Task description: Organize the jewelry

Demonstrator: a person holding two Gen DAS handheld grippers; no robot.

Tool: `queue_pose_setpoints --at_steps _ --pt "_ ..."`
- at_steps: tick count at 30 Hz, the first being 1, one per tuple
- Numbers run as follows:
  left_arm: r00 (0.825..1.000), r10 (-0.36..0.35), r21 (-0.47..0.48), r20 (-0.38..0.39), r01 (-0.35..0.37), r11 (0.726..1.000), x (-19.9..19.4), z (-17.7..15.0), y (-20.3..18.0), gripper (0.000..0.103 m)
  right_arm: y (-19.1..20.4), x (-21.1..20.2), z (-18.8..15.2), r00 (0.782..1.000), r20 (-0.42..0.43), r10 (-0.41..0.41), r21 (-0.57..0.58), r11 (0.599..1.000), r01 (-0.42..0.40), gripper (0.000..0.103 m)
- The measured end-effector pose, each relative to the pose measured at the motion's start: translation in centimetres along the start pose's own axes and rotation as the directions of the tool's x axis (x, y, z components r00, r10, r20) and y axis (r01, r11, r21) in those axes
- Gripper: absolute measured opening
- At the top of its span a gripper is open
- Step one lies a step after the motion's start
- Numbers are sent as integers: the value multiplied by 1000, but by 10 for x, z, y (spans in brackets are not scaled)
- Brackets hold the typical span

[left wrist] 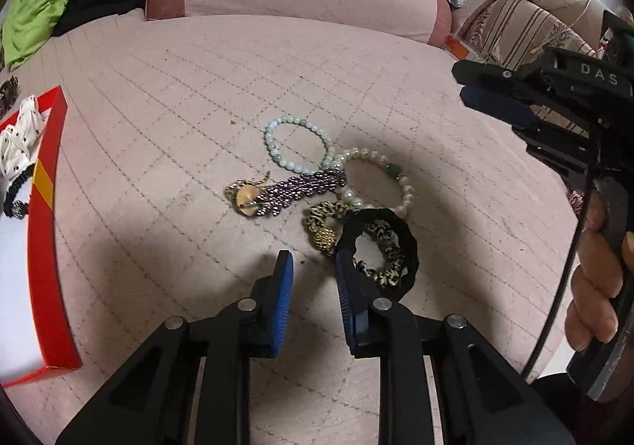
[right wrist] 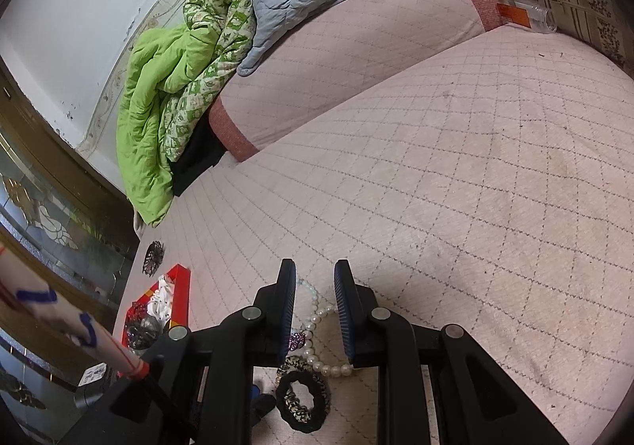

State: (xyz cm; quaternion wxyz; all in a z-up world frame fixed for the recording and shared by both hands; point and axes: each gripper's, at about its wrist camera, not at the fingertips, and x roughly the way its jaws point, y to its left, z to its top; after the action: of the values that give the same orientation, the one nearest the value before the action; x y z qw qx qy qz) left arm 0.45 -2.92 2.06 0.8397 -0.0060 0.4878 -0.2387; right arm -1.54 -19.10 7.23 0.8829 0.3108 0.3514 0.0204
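Jewelry lies heaped mid-frame on the bed: pearl bracelet (left wrist: 380,175), purple bracelet (left wrist: 305,189), black scrunchie (left wrist: 378,243). The left gripper (left wrist: 313,266) stands narrowly parted, empty, one finger at the scrunchie's rim. Lifting it may snag neighbours. The right gripper (right wrist: 315,278) hangs narrowly parted, empty.

On the pink quilted bed cover (left wrist: 158,96) the jewelry lies in one small heap near its middle: a pale green bead bracelet (left wrist: 295,146), a white pearl bracelet (left wrist: 390,177) overlapping it, a purple bead piece (left wrist: 305,189) with a gold clasp, and a black scrunchie (left wrist: 406,243) over a leopard-print scrunchie (left wrist: 386,266). A red box (left wrist: 47,231) lies at the left edge.
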Motion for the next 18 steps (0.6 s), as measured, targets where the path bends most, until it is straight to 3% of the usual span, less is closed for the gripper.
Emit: queue_pose_setpoints --at_steps 7,12,15,18 --pt "999 -50 18 -11 51 999 2 -6 -18 22 -4 -1 2 1000 -4 -13 6 1000 13 22" --pt "1000 -18 27 -5 18 999 0 -14 -17 22 -5 0 2 1000 -5 -18 6 1000 18 22" --pt "1000 -23 35 0 23 999 -5 -20 -11 9 -6 0 2 1000 -5 -17 7 1000 17 22" --pt "1000 -18 39 4 17 999 -10 -25 -6 7 -7 0 2 1000 -8 -15 4 1000 15 22"
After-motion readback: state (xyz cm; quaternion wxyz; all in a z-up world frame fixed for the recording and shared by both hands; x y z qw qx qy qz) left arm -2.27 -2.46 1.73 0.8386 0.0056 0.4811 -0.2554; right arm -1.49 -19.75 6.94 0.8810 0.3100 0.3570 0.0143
